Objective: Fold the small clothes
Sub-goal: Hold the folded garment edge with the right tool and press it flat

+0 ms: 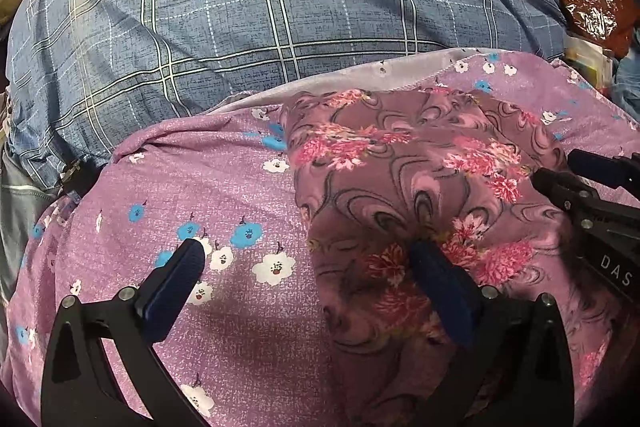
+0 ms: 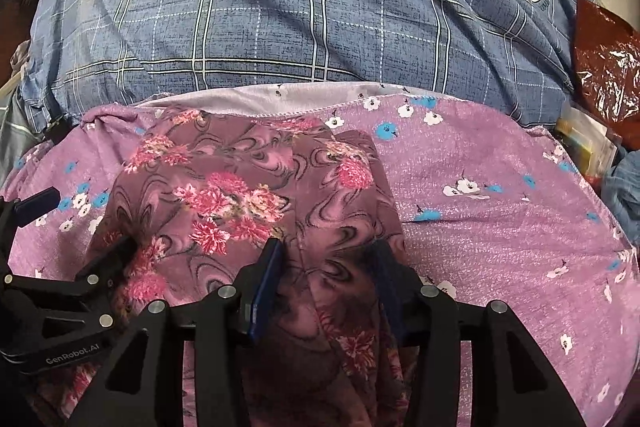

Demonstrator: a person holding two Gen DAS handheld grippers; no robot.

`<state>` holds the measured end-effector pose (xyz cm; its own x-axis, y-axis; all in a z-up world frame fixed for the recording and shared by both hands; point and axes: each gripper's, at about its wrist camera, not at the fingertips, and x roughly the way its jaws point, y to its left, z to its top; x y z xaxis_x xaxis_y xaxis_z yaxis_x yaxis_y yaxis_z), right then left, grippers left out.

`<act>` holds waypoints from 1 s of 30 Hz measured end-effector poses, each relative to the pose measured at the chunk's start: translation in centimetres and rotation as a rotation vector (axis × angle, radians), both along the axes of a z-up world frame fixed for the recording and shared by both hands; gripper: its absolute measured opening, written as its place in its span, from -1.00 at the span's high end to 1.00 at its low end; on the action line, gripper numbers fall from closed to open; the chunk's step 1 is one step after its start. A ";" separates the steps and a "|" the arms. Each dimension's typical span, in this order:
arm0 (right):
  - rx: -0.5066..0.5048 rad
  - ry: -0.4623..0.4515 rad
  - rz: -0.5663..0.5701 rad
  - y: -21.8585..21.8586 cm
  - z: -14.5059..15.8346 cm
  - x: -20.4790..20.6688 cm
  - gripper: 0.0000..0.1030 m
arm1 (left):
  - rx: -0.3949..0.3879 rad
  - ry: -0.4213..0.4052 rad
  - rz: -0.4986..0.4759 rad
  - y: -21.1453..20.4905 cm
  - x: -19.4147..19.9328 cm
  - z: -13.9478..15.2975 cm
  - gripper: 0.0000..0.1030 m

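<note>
A mauve garment (image 1: 400,179) printed with pink flowers lies bunched on a lilac cloth (image 1: 224,187) dotted with blue and white blossoms. My left gripper (image 1: 308,255) stands open and wide. One of its fingers rests over the lilac cloth and the other presses into the garment's near left part. In the right wrist view the garment (image 2: 240,187) rises between the jaws of my right gripper (image 2: 330,255), which is shut on a thick fold, with thin fabric draped over its right finger. The left gripper (image 2: 80,227) shows at that view's left edge, and the right gripper (image 1: 556,169) at the left wrist view's right edge.
Behind the lilac cloth (image 2: 500,211) swells a blue checked quilt (image 1: 280,7) with round crests. A crinkled red-brown plastic bag (image 2: 604,67) and small packets lie at the far right. Grey fabric (image 1: 16,203) hangs at the left edge.
</note>
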<state>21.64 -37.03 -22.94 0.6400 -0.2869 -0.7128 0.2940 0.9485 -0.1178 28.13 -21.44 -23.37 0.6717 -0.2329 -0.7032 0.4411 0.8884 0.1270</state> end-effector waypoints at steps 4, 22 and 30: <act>-0.015 0.002 0.002 0.3 0.0 0.0 0.05 | -0.006 0.003 -0.004 0.1 0.1 -0.1 -1.00; -0.004 -0.001 0.001 -0.3 -0.1 -0.2 -0.12 | -0.090 0.005 0.037 1.7 0.6 1.3 -1.00; -0.001 -0.001 0.000 -0.4 -0.2 -0.3 -0.15 | -0.106 0.031 0.079 2.9 1.6 1.1 -1.00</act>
<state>21.39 -37.46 -23.13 0.6409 -0.2881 -0.7115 0.2944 0.9483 -0.1188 29.71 -18.51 -22.29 0.6694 -0.2543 -0.6980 0.3717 0.9282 0.0184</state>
